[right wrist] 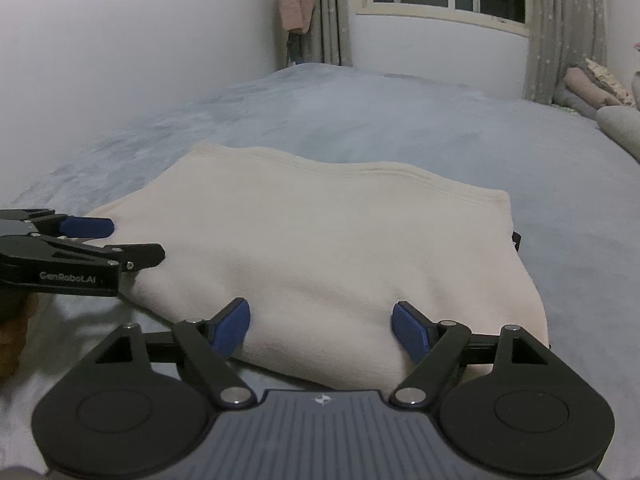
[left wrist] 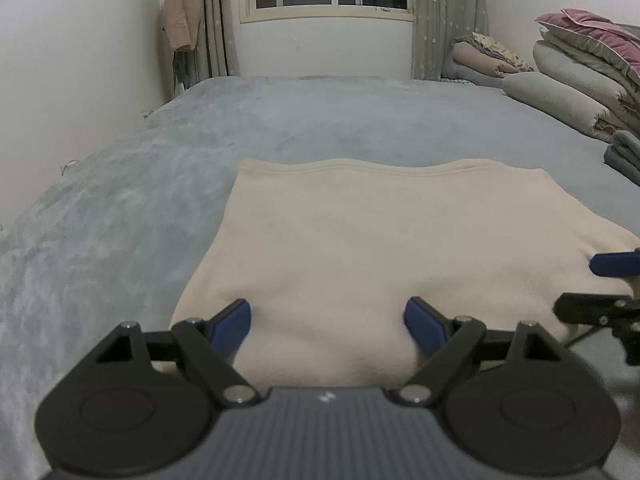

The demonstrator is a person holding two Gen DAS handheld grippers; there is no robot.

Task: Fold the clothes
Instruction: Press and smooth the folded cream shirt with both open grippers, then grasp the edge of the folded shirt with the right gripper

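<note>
At the bed's (left wrist: 120,184) near edge the cream garment (left wrist: 380,248) lies folded, its long axis running side to side. The left gripper (left wrist: 328,328) and the right gripper (right wrist: 320,326) straddle its near fold with jaws spread, grasping nothing.

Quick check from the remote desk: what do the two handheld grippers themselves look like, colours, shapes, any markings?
Both match: the left gripper and right gripper have black linkage arms on round black discs, blue finger pads, and a ribbed grey body bearing a small white logo. The left one's side reads "GenRobot.AI".

Cream garment (left wrist: 380,248) folded flat on grey-blue bed (left wrist: 280,120). Left gripper (left wrist: 327,330) jaws wide apart over near edge, cloth between blue pads, not pinched. Right gripper (left wrist: 612,280) at right frame edge. Folded bedding stack (left wrist: 580,76) beyond.
</note>
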